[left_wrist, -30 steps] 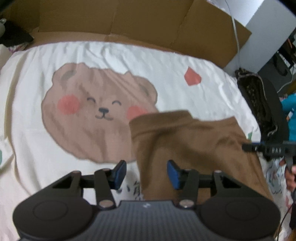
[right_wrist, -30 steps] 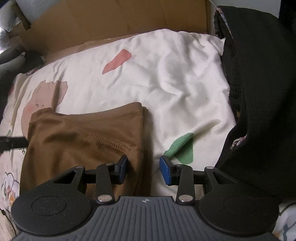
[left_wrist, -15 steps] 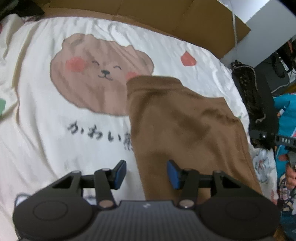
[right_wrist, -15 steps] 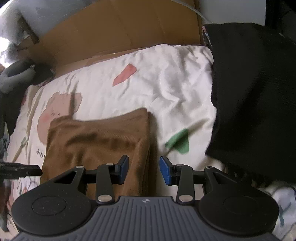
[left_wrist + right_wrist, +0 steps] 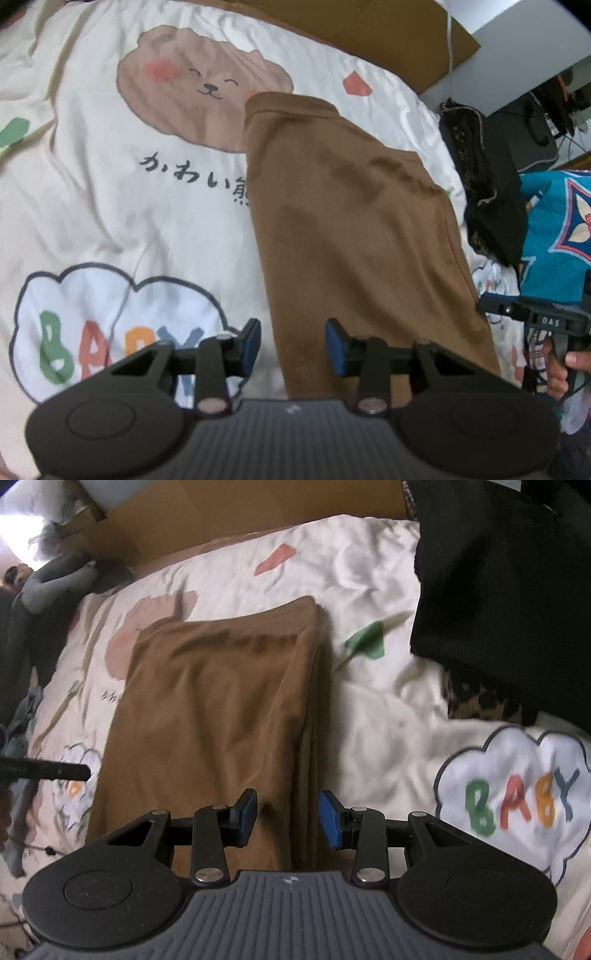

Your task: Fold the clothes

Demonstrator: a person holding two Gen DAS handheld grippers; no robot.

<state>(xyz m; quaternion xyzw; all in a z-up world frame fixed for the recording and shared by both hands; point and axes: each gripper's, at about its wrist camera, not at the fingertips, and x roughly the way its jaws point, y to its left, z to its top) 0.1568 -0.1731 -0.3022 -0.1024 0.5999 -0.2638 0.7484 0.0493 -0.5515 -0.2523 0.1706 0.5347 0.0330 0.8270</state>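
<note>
left tongs (image 5: 292,347) closing – empty | right tongs (image 5: 288,818) parted, seemingly empty | brown garment (image 5: 354,221) folded

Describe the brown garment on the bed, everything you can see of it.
The brown folded garment of soft knit cloth lies flat on the cream printed bedsheet as a long rectangle, with layered edges stacked along one long side and a stitched hem at the far end. It covers part of the bear print and its lettering. Light creases run across it. The left tongs, jaws closing, and the right tongs, both over its near end, grip nothing.
</note>
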